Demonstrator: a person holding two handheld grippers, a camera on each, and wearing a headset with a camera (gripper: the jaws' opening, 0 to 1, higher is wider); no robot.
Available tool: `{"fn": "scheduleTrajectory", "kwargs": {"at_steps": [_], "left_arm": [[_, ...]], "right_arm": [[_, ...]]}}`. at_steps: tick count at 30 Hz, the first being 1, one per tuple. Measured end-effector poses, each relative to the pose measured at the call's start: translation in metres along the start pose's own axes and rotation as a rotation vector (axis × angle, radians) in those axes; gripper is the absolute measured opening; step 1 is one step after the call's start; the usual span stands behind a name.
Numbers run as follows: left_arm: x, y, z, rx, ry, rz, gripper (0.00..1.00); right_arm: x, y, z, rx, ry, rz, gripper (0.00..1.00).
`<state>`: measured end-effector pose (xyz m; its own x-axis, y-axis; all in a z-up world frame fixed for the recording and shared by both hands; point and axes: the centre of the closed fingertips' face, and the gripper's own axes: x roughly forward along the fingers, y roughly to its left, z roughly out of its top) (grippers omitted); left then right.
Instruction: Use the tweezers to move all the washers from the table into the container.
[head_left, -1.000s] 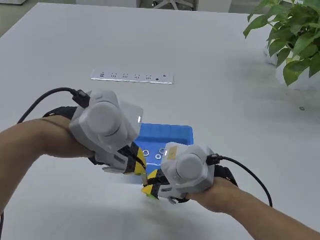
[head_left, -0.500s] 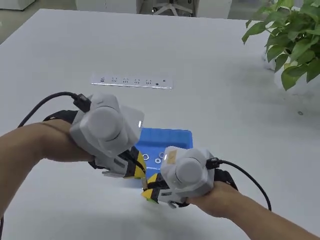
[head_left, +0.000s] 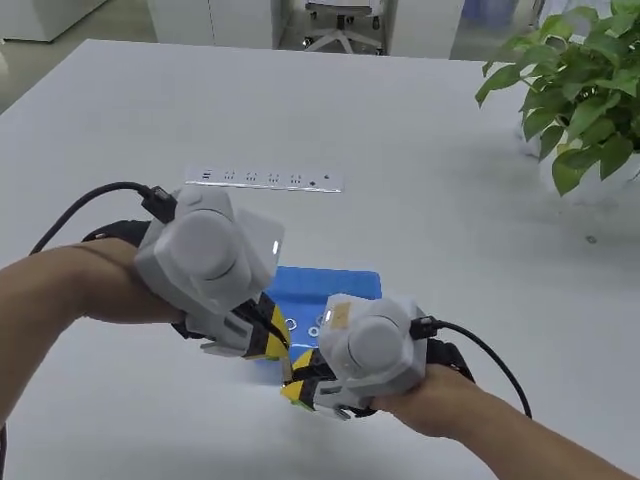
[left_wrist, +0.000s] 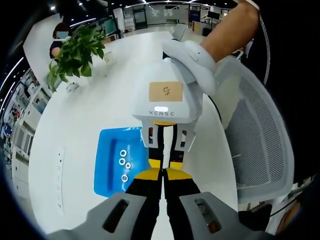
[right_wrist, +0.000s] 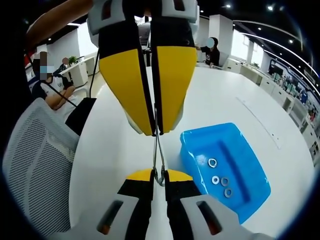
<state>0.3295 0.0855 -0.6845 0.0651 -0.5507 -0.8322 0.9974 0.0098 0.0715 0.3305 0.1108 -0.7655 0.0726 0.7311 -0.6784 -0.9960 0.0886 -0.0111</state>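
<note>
The container (right_wrist: 245, 165) is a shallow, bright blue plastic tray with rounded corners, sitting on the smooth white counter (head_left: 430, 150). Four washers (right_wrist: 215, 179), small flat metal rings, lie loose on its floor: three close together and one a little apart. Just beside the container's long edge, on the side nearest the person, the two tools meet tip to tip. The right hand-held gripper (right_wrist: 160, 176) has its yellow-and-black jaws clenched on one end of the tweezers (right_wrist: 157, 150), a thin pair of shiny metal legs. The left hand-held gripper (left_wrist: 163, 176) faces it with broad yellow pads pressed nearly together, and the tweezers' other end is pinched between them. Both tools have rounded grey plastic bodies with black cables. Beyond the container's far side lies a flat white power strip (head_left: 265, 180). Well apart from the container stands a leafy green plant (head_left: 570, 90).
</note>
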Motion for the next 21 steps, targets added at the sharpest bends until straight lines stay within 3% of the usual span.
{"fn": "scheduleTrajectory", "kwargs": {"at_steps": [21], "left_arm": [[-0.03, 0.002, 0.016, 0.031, -0.003, 0.058, 0.05]], "right_arm": [[-0.021, -0.006, 0.028, -0.053, -0.014, -0.039, 0.1]]}}
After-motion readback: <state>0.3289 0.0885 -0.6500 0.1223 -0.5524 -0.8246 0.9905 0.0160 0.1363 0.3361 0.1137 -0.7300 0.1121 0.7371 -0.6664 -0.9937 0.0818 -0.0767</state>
